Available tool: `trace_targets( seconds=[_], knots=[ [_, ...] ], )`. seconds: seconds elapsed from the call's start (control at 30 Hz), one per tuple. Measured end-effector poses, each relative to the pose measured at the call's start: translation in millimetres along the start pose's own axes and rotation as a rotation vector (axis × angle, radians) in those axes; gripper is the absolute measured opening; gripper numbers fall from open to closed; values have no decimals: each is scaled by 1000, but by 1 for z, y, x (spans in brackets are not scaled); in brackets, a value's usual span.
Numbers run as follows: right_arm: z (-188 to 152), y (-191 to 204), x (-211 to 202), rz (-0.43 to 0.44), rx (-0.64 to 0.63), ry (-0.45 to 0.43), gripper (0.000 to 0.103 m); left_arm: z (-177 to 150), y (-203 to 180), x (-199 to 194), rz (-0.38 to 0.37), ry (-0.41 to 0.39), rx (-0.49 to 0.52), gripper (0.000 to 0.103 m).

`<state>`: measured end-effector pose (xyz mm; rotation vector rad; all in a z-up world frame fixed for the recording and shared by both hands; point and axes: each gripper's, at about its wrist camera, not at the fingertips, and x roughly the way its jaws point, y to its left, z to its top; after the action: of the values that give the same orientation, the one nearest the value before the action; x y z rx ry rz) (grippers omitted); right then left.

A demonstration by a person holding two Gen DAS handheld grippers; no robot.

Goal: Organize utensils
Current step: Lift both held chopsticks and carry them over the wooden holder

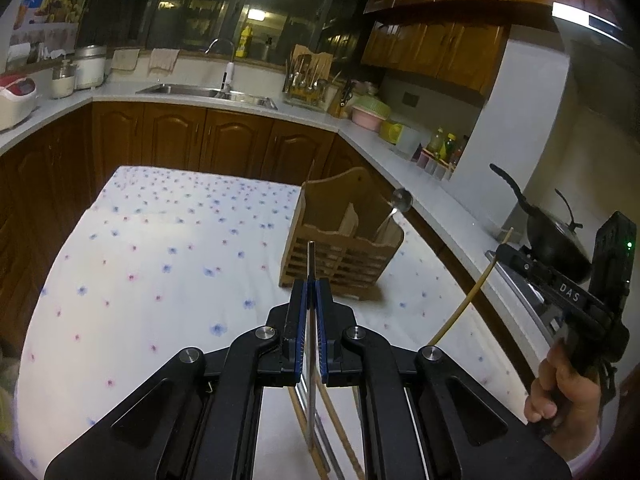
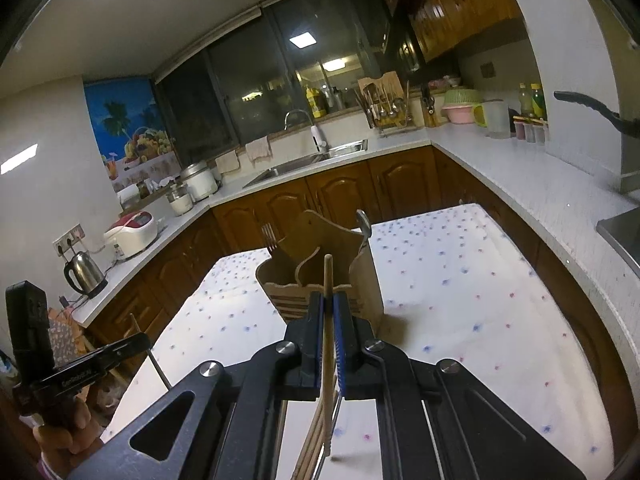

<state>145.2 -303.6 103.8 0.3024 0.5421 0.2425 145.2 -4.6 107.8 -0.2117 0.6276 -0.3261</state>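
Note:
A wooden utensil caddy (image 1: 340, 240) stands on the flowered tablecloth (image 1: 168, 248), with a metal spoon (image 1: 394, 210) upright in its right compartment. My left gripper (image 1: 312, 286) is shut on a thin metal utensil handle (image 1: 311, 258), just short of the caddy. In the right wrist view the caddy (image 2: 320, 268) holds a fork (image 2: 271, 240) on its left and the spoon (image 2: 365, 226) on its right. My right gripper (image 2: 329, 300) is shut on a wooden chopstick (image 2: 328, 280), close to the caddy. More chopsticks (image 2: 316, 436) lie on the cloth below it.
The table is ringed by a white kitchen counter (image 1: 248, 102) with a sink (image 1: 208, 90). A black wok (image 1: 552, 240) sits on the stove at the right. A kettle (image 2: 86, 274) and a rice cooker (image 2: 130, 232) stand on the left counter.

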Motion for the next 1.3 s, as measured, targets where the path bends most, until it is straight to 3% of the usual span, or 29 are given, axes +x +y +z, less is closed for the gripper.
trace_targets(
  seconds=[0.2,0.5,0.73,1.0,1.3],
  knots=[
    [16,0,-1,-3,-2,-40,5,24,-5,2,5,-49,14,4],
    [74,5,0,-10,-4,-189,5,108,-23,5,-3,-249,43,4],
    [119,2,25,-40,6,-275,5,155,-26,43,34,-334,24,4],
    [112,-15,73,-87,23,-249,5,150,-12,101,60,-315,-24,4],
    [78,-22,113,-95,18,-143,5,117,6,149,84,-209,-63,4]
  ],
)
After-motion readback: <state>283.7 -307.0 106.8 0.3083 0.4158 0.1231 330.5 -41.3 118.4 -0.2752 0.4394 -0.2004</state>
